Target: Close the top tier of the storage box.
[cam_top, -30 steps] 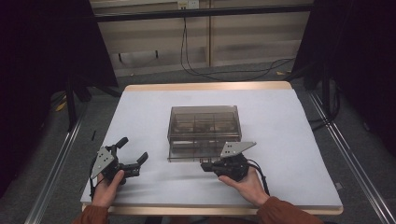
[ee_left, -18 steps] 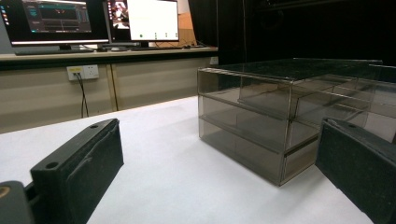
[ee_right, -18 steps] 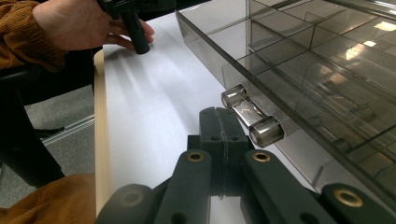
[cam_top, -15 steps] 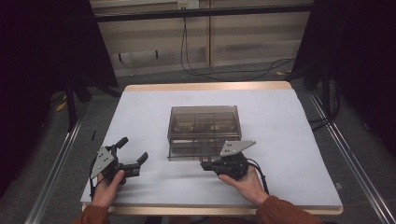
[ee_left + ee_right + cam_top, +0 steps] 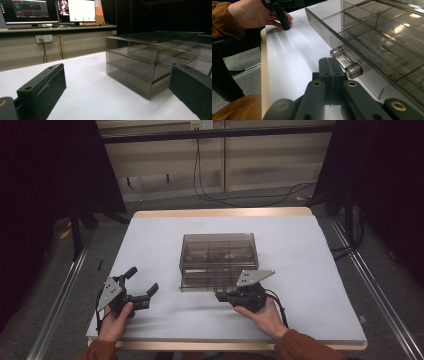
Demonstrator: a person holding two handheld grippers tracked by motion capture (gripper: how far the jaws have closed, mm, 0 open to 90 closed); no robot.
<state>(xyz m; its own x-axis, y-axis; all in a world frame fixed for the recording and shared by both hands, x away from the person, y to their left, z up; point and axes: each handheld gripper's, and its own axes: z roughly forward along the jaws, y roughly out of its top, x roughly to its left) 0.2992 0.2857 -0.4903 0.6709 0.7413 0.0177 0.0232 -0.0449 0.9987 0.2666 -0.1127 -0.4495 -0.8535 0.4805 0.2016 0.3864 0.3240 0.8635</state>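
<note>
A smoky clear drawer box stands in the middle of the white table. My left gripper rests at the front left, held in a hand, its jaws wide open with nothing between them. In the left gripper view the two jaws frame the box, which stands a little way ahead. My right gripper lies just before the box's front, jaws shut flat together. In the right gripper view its tips sit just left of the clear bar handle on a drawer front, beside it and not around it.
The white table has bare room on both sides of the box and behind it. Its wooden front edge runs close to both hands. Metal rails flank the table, and cables lie on the floor behind.
</note>
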